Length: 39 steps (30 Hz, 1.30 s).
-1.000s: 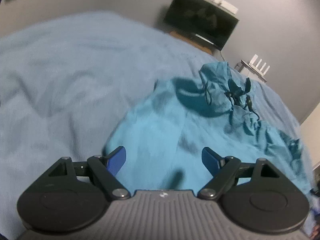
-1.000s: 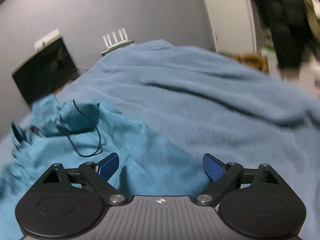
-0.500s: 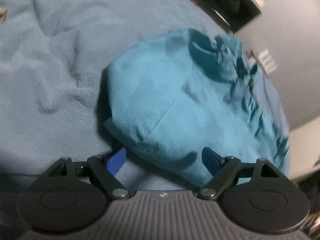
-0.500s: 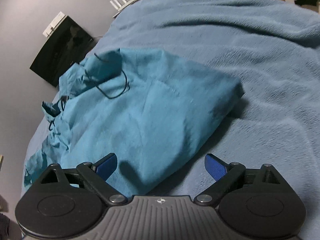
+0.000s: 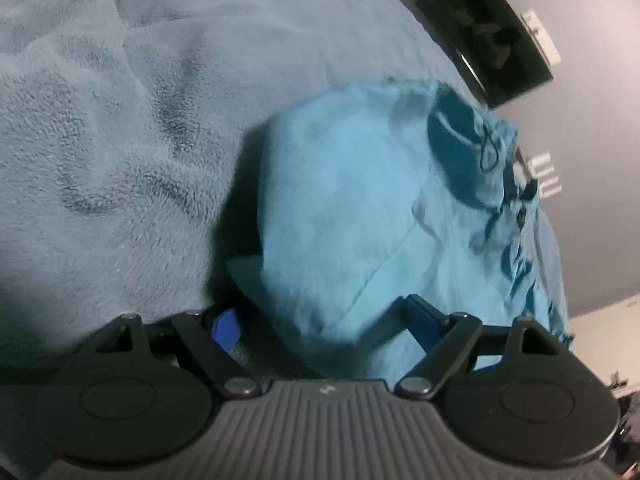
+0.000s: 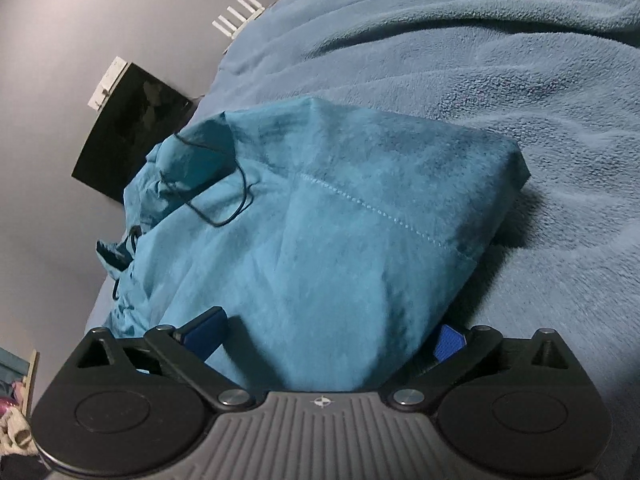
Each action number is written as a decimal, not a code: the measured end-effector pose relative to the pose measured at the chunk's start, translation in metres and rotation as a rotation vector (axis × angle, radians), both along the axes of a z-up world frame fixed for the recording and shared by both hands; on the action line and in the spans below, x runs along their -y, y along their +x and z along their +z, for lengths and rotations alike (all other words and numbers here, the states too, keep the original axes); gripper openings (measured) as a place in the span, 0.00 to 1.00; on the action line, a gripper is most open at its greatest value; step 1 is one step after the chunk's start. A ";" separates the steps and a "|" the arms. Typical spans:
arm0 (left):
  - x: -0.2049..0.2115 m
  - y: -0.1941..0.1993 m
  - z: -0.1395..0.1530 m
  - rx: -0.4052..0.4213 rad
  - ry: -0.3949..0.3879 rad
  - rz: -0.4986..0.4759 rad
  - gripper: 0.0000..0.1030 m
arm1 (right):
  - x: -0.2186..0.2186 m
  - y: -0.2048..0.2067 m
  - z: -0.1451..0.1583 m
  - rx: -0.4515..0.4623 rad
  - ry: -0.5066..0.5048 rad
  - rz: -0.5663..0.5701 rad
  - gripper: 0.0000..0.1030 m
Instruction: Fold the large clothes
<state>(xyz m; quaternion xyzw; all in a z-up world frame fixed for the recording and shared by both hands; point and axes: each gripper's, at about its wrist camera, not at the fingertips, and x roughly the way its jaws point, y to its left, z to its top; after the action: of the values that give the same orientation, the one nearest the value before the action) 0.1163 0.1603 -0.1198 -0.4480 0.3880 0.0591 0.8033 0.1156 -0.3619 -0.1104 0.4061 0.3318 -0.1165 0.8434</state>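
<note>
A teal garment (image 5: pixel 360 208) lies bunched on a light blue fleece blanket (image 5: pixel 100 140), a black drawstring (image 5: pixel 490 152) at its far end. My left gripper (image 5: pixel 324 320) is open low over the garment's near corner; the cloth lies between the jaws, and the pads do not press it. In the right wrist view the same garment (image 6: pixel 340 240) shows a stitched seam and a looped drawstring (image 6: pixel 232 216). My right gripper (image 6: pixel 326 336) straddles the garment's near edge, its jaws opening wide with cloth between them, not clamped.
The blanket (image 6: pixel 520 80) spreads in soft ridges all around the garment. Past the bed's far edge a black screen (image 5: pixel 492 36) stands against a grey wall, a white device with upright antennas (image 6: pixel 238 16) beside it. Clutter shows at the lower left corner (image 6: pixel 16 424).
Both grippers have sunk toward the garment and rolled. Its near edge now fills the space between each pair of jaws. The right jaws stand a little wider.
</note>
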 end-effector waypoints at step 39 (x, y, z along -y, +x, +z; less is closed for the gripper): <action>-0.055 -0.113 0.116 0.117 0.298 0.201 0.43 | -0.026 -0.108 0.095 0.057 -0.230 -0.198 0.87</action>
<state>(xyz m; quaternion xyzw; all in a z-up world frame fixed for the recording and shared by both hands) 0.0031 0.2157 -0.0034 -0.3634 0.2809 0.1700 0.8719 0.0080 -0.3359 -0.0157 0.3407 0.2507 -0.2248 0.8778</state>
